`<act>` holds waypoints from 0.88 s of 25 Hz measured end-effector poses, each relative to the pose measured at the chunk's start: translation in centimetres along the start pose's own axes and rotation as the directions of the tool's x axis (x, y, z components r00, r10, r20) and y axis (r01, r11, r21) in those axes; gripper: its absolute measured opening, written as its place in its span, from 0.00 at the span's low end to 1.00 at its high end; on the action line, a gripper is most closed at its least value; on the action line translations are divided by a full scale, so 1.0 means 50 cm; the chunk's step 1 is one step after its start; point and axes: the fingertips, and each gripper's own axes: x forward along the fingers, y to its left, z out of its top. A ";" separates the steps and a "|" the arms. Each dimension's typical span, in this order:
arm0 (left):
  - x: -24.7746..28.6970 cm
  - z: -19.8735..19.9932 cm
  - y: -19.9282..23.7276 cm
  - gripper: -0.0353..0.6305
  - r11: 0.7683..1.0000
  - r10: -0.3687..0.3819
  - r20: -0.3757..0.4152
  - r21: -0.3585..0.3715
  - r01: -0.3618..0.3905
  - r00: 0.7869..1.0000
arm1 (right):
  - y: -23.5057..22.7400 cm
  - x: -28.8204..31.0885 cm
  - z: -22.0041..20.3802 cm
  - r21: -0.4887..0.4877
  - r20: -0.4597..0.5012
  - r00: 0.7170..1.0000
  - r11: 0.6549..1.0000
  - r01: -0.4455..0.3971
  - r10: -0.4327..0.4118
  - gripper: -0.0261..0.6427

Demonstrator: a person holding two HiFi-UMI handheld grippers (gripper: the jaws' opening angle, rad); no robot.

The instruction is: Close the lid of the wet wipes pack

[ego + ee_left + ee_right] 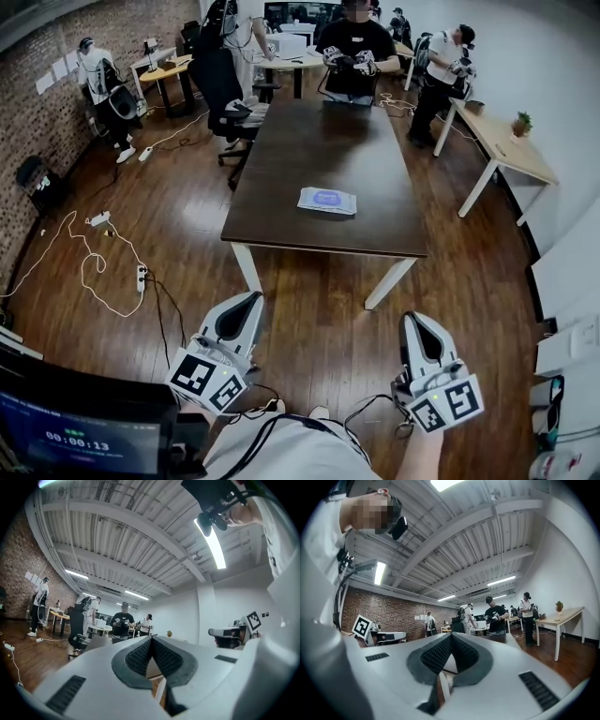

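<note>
Dark tabletop (309,155), wet wipes pack (327,201) on it.
Pack at 12 o'clock; left gripper (246,305) at 7, right gripper (415,323) at 5, well apart.

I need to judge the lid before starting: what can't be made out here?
Head view: wet wipes pack on the table is too small to tell open from shut.
Left gripper view: left claw hides the pack with its own body.
Right gripper view: right claw hides it too.

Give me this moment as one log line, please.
left gripper: shut, empty | right gripper: shut, empty | wipes pack: flat on table, far ahead, untouched | contact: none
</note>
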 end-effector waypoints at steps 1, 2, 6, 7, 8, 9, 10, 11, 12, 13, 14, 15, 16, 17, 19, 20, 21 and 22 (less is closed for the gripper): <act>0.006 0.003 -0.010 0.05 1.000 0.003 0.002 0.000 -0.003 1.000 | -0.007 -0.006 0.007 -0.007 0.002 1.000 1.000 -0.008 0.008 0.05; 0.013 0.006 -0.020 0.05 1.000 0.006 0.005 0.002 -0.006 1.000 | -0.015 -0.013 0.013 -0.012 0.004 1.000 1.000 -0.013 0.013 0.05; 0.027 0.016 -0.071 0.05 1.000 -0.004 0.018 0.019 0.004 1.000 | -0.047 -0.055 0.025 -0.021 0.007 1.000 1.000 0.000 0.000 0.05; 0.027 0.016 -0.080 0.05 1.000 -0.009 0.021 0.018 0.009 1.000 | -0.053 -0.065 0.024 -0.022 0.008 1.000 1.000 0.009 -0.009 0.05; 0.024 0.015 -0.086 0.05 1.000 -0.013 0.022 0.015 0.012 1.000 | -0.057 -0.073 0.021 -0.021 0.008 1.000 1.000 0.018 -0.018 0.05; 0.020 0.012 -0.089 0.05 1.000 -0.014 0.021 0.011 0.014 1.000 | -0.059 -0.080 0.017 -0.017 0.006 1.000 1.000 0.025 -0.025 0.05; 0.016 0.009 -0.087 0.05 1.000 -0.013 0.019 0.009 0.013 1.000 | -0.059 -0.084 0.012 -0.013 0.005 1.000 0.999 0.031 -0.031 0.05; 0.014 0.005 -0.082 0.05 1.000 -0.012 0.016 0.008 0.012 1.000 | -0.058 -0.084 0.007 -0.011 0.002 0.999 0.999 0.034 -0.034 0.05; 0.015 0.000 -0.076 0.05 1.000 -0.012 0.013 0.006 0.012 1.000 | -0.056 -0.082 0.003 -0.013 -0.002 0.999 0.999 0.035 -0.035 0.05; 0.017 -0.003 -0.070 0.05 1.000 -0.014 0.012 0.005 0.014 1.000 | -0.056 -0.079 0.000 -0.019 -0.006 0.999 0.999 0.036 -0.036 0.05; 0.021 -0.006 -0.064 0.05 1.000 -0.016 0.011 0.005 0.016 1.000 | -0.056 -0.076 -0.002 -0.024 -0.008 0.999 0.999 0.039 -0.039 0.05; 0.024 -0.007 -0.061 0.05 1.000 -0.019 0.011 0.006 0.019 1.000 | -0.058 -0.075 -0.004 -0.026 -0.010 0.999 0.999 0.045 -0.045 0.05; 0.027 -0.007 -0.061 0.05 1.000 -0.021 0.012 0.005 0.021 1.000 | -0.060 -0.076 -0.007 -0.025 -0.011 0.999 0.998 0.052 -0.052 0.05; 0.027 -0.008 -0.062 0.05 1.000 -0.022 0.013 0.003 0.022 1.000 | -0.061 -0.078 -0.009 -0.024 -0.013 0.998 0.998 0.057 -0.057 0.05; 0.026 -0.008 -0.066 0.05 1.000 -0.026 0.015 0.003 0.026 1.000 | -0.060 -0.082 -0.010 -0.028 -0.015 0.998 0.998 0.061 -0.061 0.05; 0.027 -0.008 -0.068 0.05 1.000 -0.029 0.013 0.005 0.029 0.999 | -0.060 -0.082 -0.009 -0.031 -0.013 0.998 0.998 0.062 -0.063 0.05; 0.029 -0.008 -0.069 0.05 0.999 -0.032 0.011 0.007 0.032 0.999 | -0.061 -0.082 -0.007 -0.033 -0.011 0.998 0.997 0.065 -0.065 0.05; 0.032 -0.008 -0.070 0.05 0.999 -0.036 0.010 0.008 0.036 0.999 | -0.064 -0.083 -0.004 -0.034 -0.009 0.998 0.997 0.069 -0.070 0.05</act>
